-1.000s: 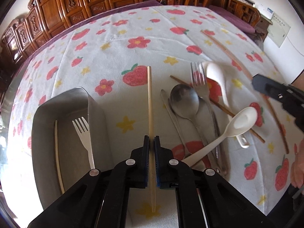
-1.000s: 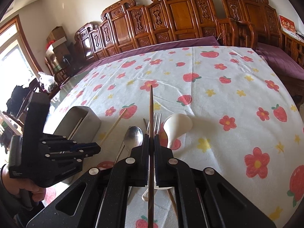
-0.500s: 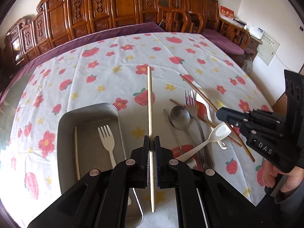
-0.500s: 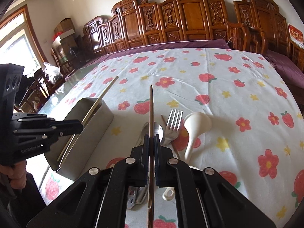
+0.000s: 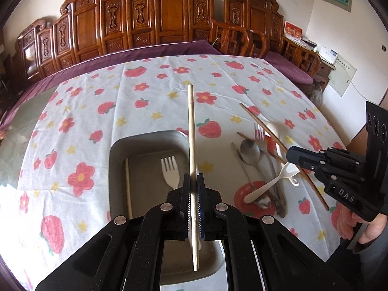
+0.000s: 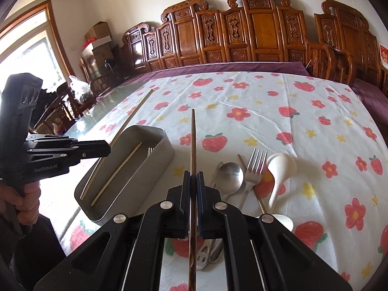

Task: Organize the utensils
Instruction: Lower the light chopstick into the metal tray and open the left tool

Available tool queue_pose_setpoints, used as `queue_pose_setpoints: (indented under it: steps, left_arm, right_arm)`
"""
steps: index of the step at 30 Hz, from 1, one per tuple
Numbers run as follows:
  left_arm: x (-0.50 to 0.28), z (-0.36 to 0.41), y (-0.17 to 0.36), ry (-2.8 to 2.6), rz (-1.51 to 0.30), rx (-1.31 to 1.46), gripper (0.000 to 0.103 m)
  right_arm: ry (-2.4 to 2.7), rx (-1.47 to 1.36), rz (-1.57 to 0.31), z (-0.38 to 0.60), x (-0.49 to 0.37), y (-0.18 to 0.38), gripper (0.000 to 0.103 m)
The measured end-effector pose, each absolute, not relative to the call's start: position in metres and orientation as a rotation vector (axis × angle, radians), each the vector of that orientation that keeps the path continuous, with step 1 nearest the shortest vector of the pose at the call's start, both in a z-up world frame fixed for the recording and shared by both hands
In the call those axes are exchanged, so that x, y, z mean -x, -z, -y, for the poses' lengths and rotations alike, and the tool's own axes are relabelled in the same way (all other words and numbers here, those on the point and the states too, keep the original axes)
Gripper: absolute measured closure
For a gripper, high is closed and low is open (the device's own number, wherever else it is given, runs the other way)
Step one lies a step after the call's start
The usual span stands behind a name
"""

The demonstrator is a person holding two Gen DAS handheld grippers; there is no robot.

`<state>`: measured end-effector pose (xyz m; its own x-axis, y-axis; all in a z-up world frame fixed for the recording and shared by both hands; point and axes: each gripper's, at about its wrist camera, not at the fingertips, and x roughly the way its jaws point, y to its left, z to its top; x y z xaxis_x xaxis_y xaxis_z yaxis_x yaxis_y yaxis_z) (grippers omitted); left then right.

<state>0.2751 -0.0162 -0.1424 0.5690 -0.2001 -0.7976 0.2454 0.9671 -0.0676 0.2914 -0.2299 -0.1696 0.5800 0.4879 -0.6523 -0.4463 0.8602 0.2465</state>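
Note:
My left gripper (image 5: pixel 193 181) is shut on a pale wooden chopstick (image 5: pixel 191 126), held in the air above the right edge of the grey metal tray (image 5: pixel 116 150). The tray holds another pale chopstick (image 5: pixel 128 189) and a white plastic fork (image 5: pixel 171 172). My right gripper (image 6: pixel 193 181) is shut on a dark brown chopstick (image 6: pixel 193 143), held above the table right of the tray (image 6: pixel 155 160). The right gripper also shows in the left wrist view (image 5: pixel 291 156), the left gripper in the right wrist view (image 6: pixel 106 148).
On the strawberry tablecloth right of the tray lie a metal spoon (image 5: pixel 249 150), a metal fork (image 5: pixel 260 133), a knife (image 5: pixel 238 162), two white spoons (image 5: pixel 269 184) (image 6: pixel 281 167) and another dark chopstick (image 5: pixel 271 155). Carved wooden chairs (image 5: pixel 169 24) line the far side.
Both grippers have risen with their chopsticks. My left gripper has moved left, from beside the tray to over its right edge. My right gripper has shifted left toward the tray.

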Motion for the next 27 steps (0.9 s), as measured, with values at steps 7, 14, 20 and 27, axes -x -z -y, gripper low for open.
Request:
queue_pose_setpoints:
  steps: [7, 14, 20, 27]
  left_arm:
    - [-0.275, -0.005, 0.168, 0.23, -0.962, -0.044, 0.099]
    - [-0.275, -0.022, 0.184, 0.208, -0.997, -0.02, 0.099]
    - [-0.277, -0.026, 0.197, 0.215, -1.029, -0.018, 0.098]
    - [-0.275, -0.024, 0.193, 0.221, -1.015, -0.023, 0.098]
  right_arm:
    - [-0.523, -0.049, -0.797, 0.226, -0.29, 0.177, 0.097]
    - [-0.51, -0.031, -0.82, 0.216, -0.292, 0.187, 0.097]
    - [-0.505, -0.007, -0.823, 0.208, -0.291, 0.19, 0.097]
    - [-0.5, 0.014, -0.814, 0.2, -0.288, 0.182, 0.097]
